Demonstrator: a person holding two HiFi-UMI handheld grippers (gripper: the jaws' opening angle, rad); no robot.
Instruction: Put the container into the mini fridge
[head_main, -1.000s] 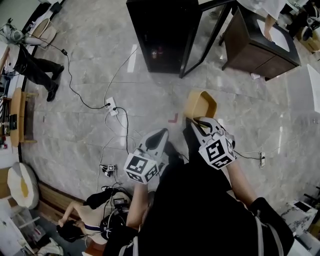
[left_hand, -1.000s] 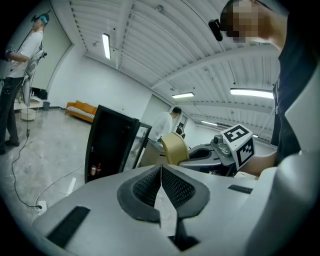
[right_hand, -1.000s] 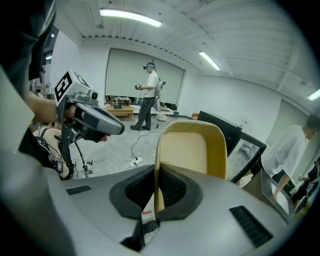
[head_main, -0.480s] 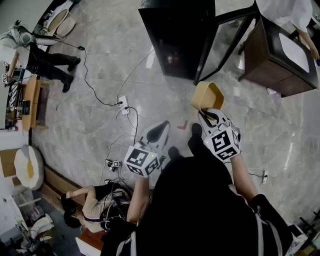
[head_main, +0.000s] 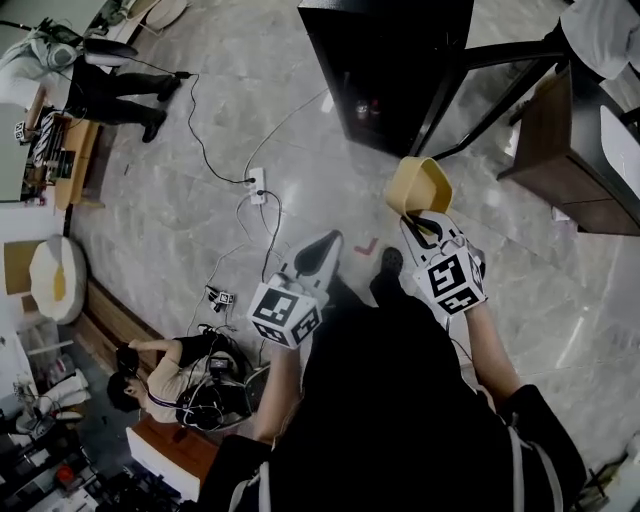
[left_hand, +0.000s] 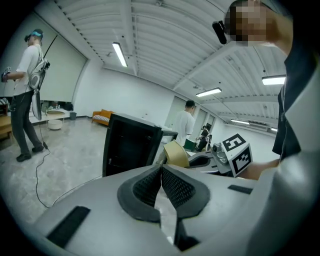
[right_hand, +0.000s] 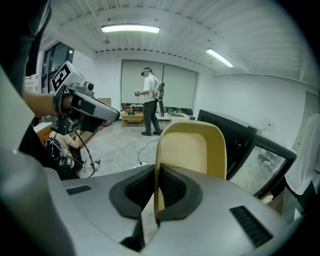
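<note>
A tan open-topped container (head_main: 420, 186) hangs above the floor, and my right gripper (head_main: 421, 219) is shut on its near rim. In the right gripper view the container (right_hand: 192, 150) stands up from the closed jaws, its wall pinched between the pads. The black mini fridge (head_main: 385, 62) stands ahead with its glass door (head_main: 480, 85) swung open to the right; it also shows as the mini fridge (right_hand: 235, 137) just beyond the container. My left gripper (head_main: 322, 250) is held lower left, shut with nothing in it; its pads (left_hand: 172, 187) meet.
A dark wooden cabinet (head_main: 580, 150) stands right of the fridge door. Cables and a power strip (head_main: 255, 185) lie on the marble floor to the left. One person (head_main: 110, 75) stands far left, another (head_main: 165, 375) crouches near my feet. A red floor mark (head_main: 366, 245) lies ahead.
I have stepped towards the fridge: it sits nearer and larger in view. The right gripper has carried the container forward with it. The left gripper has kept its place beside me.
</note>
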